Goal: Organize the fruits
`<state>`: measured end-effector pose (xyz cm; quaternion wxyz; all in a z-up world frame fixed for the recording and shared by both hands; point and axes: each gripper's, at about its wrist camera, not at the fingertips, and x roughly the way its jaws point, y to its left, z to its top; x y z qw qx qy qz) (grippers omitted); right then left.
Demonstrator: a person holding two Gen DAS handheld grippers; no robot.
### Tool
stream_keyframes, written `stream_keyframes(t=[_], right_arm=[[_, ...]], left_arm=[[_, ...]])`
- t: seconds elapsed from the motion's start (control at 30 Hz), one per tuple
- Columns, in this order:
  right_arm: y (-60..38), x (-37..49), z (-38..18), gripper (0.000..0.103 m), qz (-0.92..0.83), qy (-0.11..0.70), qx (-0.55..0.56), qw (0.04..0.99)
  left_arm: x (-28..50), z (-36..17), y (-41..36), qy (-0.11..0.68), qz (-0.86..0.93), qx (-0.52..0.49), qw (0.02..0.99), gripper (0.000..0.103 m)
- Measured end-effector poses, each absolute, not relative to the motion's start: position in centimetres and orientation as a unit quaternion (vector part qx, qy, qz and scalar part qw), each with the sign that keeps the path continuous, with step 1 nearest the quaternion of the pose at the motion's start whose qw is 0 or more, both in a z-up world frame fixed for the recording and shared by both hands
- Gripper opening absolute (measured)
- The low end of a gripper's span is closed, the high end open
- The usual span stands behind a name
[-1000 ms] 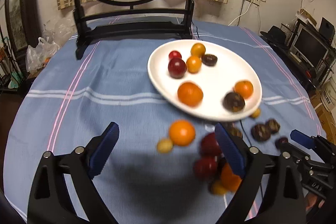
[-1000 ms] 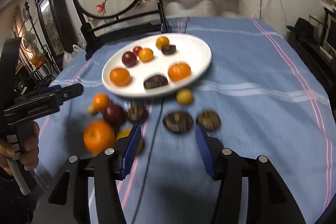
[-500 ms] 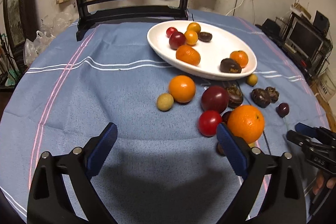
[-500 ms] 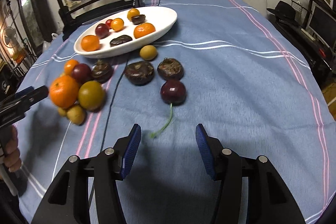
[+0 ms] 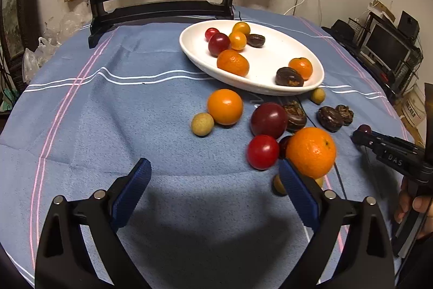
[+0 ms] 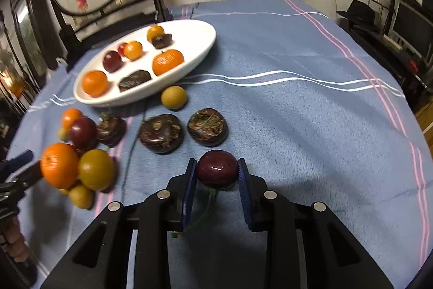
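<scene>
My right gripper [image 6: 216,163] is closing its jaws, and both blue pads touch a dark red cherry [image 6: 216,172] lying on the blue cloth, its stem trailing back between the fingers. In the left wrist view that gripper [image 5: 361,136] shows at the right edge with the cherry [image 5: 364,128] at its tip. My left gripper [image 5: 213,164] stands wide open over bare cloth with nothing between its fingers; a large orange [image 5: 311,152] sits just beyond its right finger. A white oval plate [image 5: 257,90] holds several fruits. A red tomato [image 5: 262,152], a dark plum [image 5: 268,120] and a small orange [image 5: 224,106] lie loose.
Two dark wrinkled fruits [image 6: 161,133] [image 6: 207,126] and a yellow longan [image 6: 173,97] lie ahead of the right gripper. A black cable [image 6: 132,132] runs over the cloth. A dark wooden screen stand [image 5: 162,4] rises behind the plate. Shelves with electronics [image 5: 389,45] flank the table's right.
My right gripper moved forward and down to the cherry and its jaws narrowed onto it. My left gripper sank a little earlier and has since held still, open.
</scene>
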<state>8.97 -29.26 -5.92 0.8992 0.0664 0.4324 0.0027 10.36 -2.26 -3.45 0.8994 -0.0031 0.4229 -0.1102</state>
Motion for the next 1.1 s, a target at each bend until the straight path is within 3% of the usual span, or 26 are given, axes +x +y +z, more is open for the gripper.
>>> stream_keyframes(t=[0.53,0.6,0.63,0.67,0.93,1.1], right_arm=[[-28.2,7.2,-4.7,0.030,0.058,0.412,0.068,0.907],[-28.2,7.2,-4.7,0.030,0.061,0.412,0.066,0.907],[-28.2,7.2,-4.6,0.030,0.062,0.412,0.066,0.907],[-28.2,7.1,-4.6,0.030,0.064,0.411,0.066,0.907],[-27.9,6.8,-4.4,0.030,0.071,0.403,0.063,0.910],[-27.3,6.3,-2.7,0.030,0.073,0.371,0.070,0.923]], left_arm=[[9.9,-1.6,-8.3,0.421,-0.144,0.027,0.895,0.089],[10.2,-1.8,-9.5,0.422,-0.148,0.039,0.894,0.079],[10.4,-2.0,-10.0,0.426,-0.151,0.046,0.891,0.068],[10.6,-2.5,-10.6,0.435,-0.157,0.055,0.885,0.048],[10.5,-2.1,-9.9,0.439,-0.156,0.043,0.884,0.044],[10.8,1.1,-7.9,0.410,-0.156,0.032,0.898,0.044]])
